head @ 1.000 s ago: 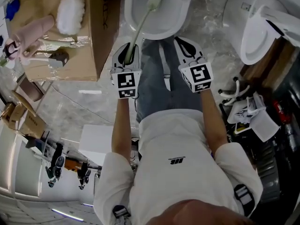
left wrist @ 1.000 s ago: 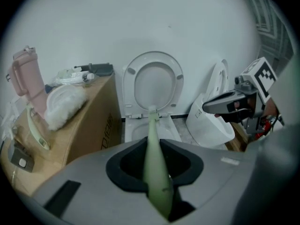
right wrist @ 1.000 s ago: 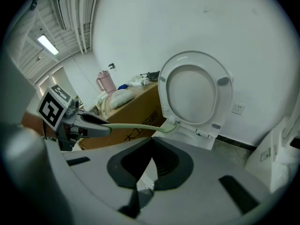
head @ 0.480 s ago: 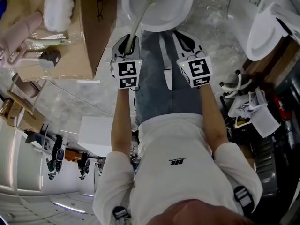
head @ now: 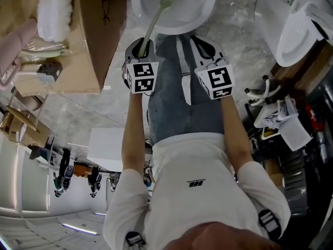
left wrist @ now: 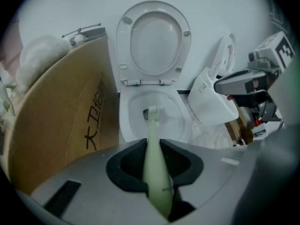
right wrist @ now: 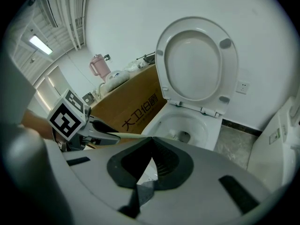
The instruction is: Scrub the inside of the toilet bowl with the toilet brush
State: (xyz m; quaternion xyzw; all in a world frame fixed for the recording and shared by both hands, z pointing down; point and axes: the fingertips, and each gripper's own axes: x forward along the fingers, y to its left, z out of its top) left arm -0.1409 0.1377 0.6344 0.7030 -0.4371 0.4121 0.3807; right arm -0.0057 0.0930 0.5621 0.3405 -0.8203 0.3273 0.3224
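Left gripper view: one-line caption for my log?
Left gripper shut on the pale green toilet brush, its head inside the open toilet bowl, cardboard box alongside.

Ahead: toilet bowl, lid up behind it; cardboard box on its left, second toilet on its right. In the bowl: toilet brush head, handle back in left gripper; right gripper just right of it.

The left claw grips the pale green toilet brush by its handle. Its head rests far inside the white toilet bowl, lid raised. A cardboard box stands left.
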